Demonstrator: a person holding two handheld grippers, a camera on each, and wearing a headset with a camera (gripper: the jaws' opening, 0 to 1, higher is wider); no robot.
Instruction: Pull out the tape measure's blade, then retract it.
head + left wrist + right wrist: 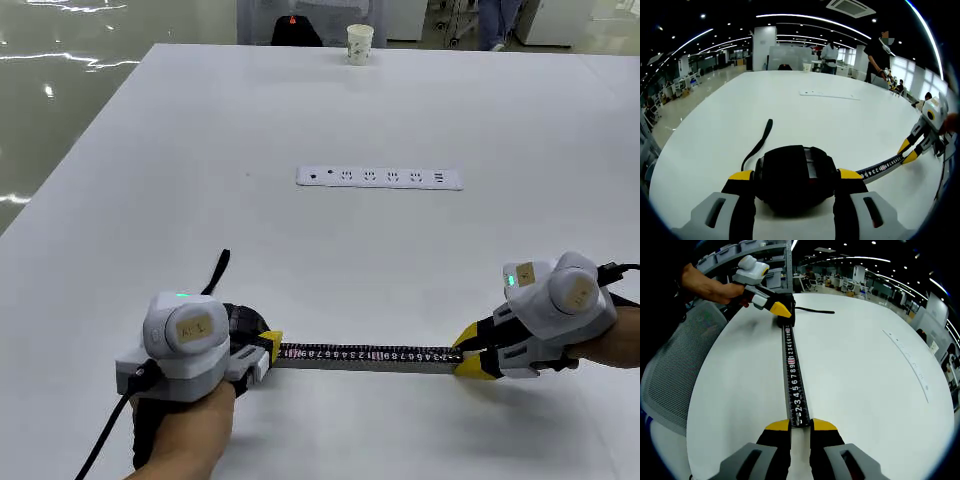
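Note:
A black tape measure case [795, 175] sits between the yellow-tipped jaws of my left gripper [796, 175], which is shut on it; the case [245, 330] lies at the near left of the white table, its black strap [217, 272] trailing away. The dark numbered blade [365, 355] runs out flat to the right over the table. My right gripper [468, 352] is shut on the blade's end, seen close up as the blade [792, 385] entering the right gripper [800, 425]. The left gripper [780, 307] holds the case at the far end.
A white power strip [380, 178] lies mid-table. A paper cup [360, 43] stands at the far edge. A grey mesh chair [675, 385] is beside the table. People stand beyond the far end [879, 52]. The table surface [300, 240] is broad and white.

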